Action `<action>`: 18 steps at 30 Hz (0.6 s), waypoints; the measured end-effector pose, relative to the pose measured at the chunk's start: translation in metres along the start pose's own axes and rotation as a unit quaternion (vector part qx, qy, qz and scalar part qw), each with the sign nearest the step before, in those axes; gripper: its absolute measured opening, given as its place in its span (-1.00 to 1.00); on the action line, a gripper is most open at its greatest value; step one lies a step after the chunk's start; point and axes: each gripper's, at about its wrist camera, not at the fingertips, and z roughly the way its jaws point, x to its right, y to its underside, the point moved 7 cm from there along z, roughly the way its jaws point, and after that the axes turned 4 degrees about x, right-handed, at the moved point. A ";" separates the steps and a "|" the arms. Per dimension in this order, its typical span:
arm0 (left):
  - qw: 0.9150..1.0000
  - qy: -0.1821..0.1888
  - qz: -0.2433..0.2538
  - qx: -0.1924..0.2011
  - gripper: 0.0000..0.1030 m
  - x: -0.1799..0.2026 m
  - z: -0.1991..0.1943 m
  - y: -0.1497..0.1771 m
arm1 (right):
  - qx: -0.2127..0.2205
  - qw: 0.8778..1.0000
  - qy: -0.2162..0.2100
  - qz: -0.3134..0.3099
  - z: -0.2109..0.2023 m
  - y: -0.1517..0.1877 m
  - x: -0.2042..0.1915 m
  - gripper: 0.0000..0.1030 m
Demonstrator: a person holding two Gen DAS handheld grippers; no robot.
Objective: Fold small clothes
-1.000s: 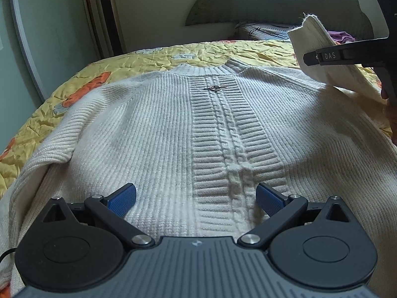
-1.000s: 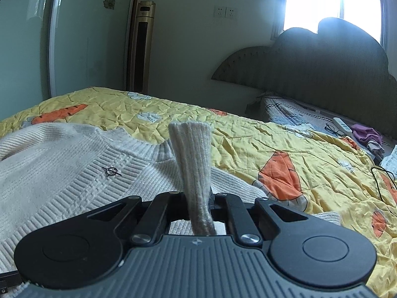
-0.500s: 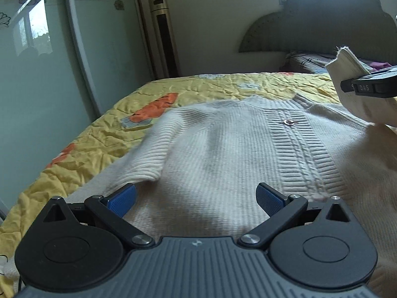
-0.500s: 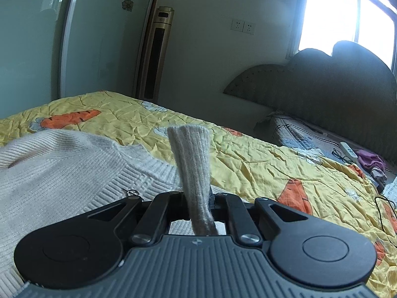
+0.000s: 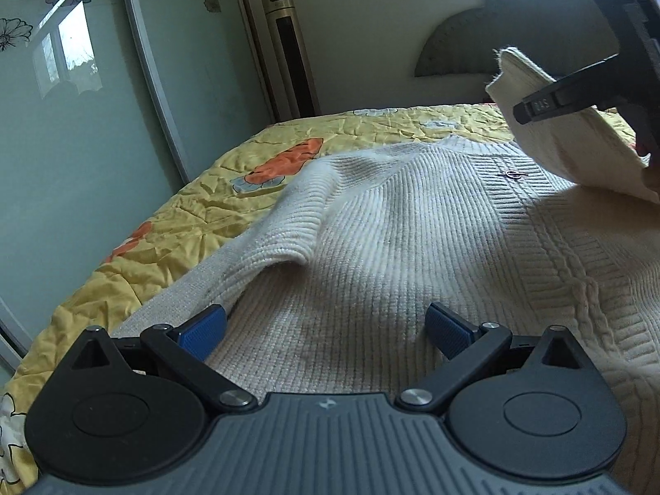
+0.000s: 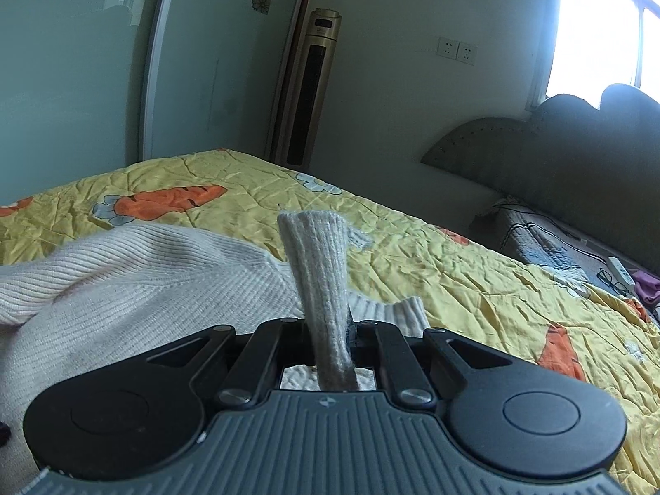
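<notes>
Now the left gripper (image 5: 326, 326), jaws apart, has swung toward the cream ribbed-knit sweater's (image 5: 412, 239) left sleeve near the bed's left edge, while the right gripper (image 6: 330, 342) stays clamped on the lifted cuff (image 6: 317, 255); that sleeve's fold comes next.

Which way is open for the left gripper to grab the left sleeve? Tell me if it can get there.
Probably yes. The left gripper is open, low over the sweater, and the left sleeve lies by its left finger with nothing between.
</notes>
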 end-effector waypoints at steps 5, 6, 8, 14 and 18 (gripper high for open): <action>1.000 -0.005 0.011 0.015 1.00 0.001 -0.009 -0.002 | 0.000 1.000 -0.017 -0.001 0.010 -0.004 -0.025 -0.76; 1.000 -0.007 0.013 0.018 1.00 0.000 -0.011 -0.002 | -0.001 1.000 -0.019 -0.001 0.012 -0.004 -0.029 -0.76; 1.000 -0.012 0.016 0.021 1.00 -0.002 -0.014 -0.003 | -0.004 1.000 -0.024 0.000 0.016 -0.002 -0.036 -0.76; 1.000 -0.014 0.017 0.022 1.00 -0.008 -0.021 -0.004 | -0.023 0.999 -0.027 0.006 0.031 0.009 -0.046 -0.75; 0.999 -0.011 0.021 0.024 1.00 -0.008 -0.026 -0.003 | -0.035 0.999 -0.029 0.016 0.039 0.017 -0.050 -0.73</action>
